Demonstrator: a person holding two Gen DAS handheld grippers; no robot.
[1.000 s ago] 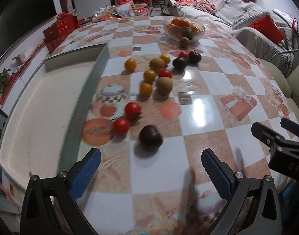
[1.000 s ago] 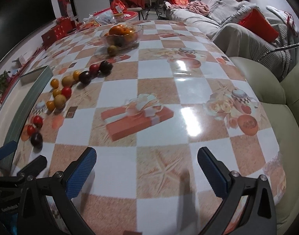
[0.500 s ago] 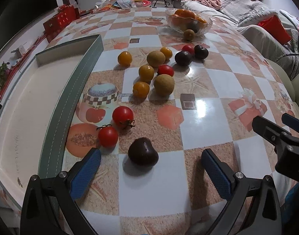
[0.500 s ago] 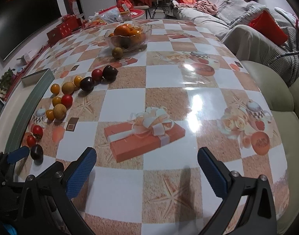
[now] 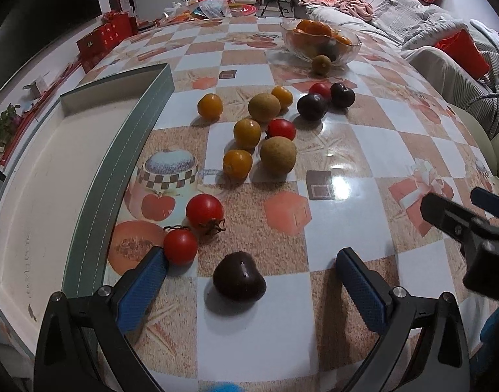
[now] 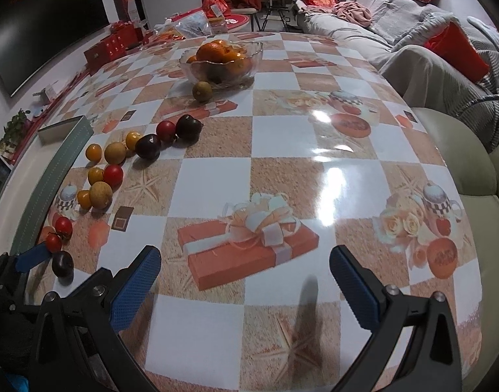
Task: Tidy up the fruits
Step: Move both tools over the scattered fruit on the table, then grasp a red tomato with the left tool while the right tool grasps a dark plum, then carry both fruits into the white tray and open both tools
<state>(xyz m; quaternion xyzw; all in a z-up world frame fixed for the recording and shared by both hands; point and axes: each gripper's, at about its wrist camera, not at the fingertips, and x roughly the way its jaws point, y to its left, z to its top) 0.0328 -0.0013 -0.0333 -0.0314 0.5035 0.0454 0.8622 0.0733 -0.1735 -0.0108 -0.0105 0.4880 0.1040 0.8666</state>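
The dark plum (image 5: 239, 276) lies on the checkered table (image 5: 331, 150), between the spread fingers of the left gripper (image 5: 247, 289) and touching neither. It is heart-shaped, glossy and almost black, its long axis running left to right. Just beyond the left finger sit two red tomatoes (image 5: 204, 209). The right gripper (image 6: 244, 289) hovers with jaws wide apart and empty over a printed gift box (image 6: 246, 245).

Your left camera sits low over the table (image 5: 249, 343), close to the dark plum (image 5: 239, 276); your right camera faces the same way, sharing the fruit (image 6: 101, 195) and bowl (image 6: 221, 62).
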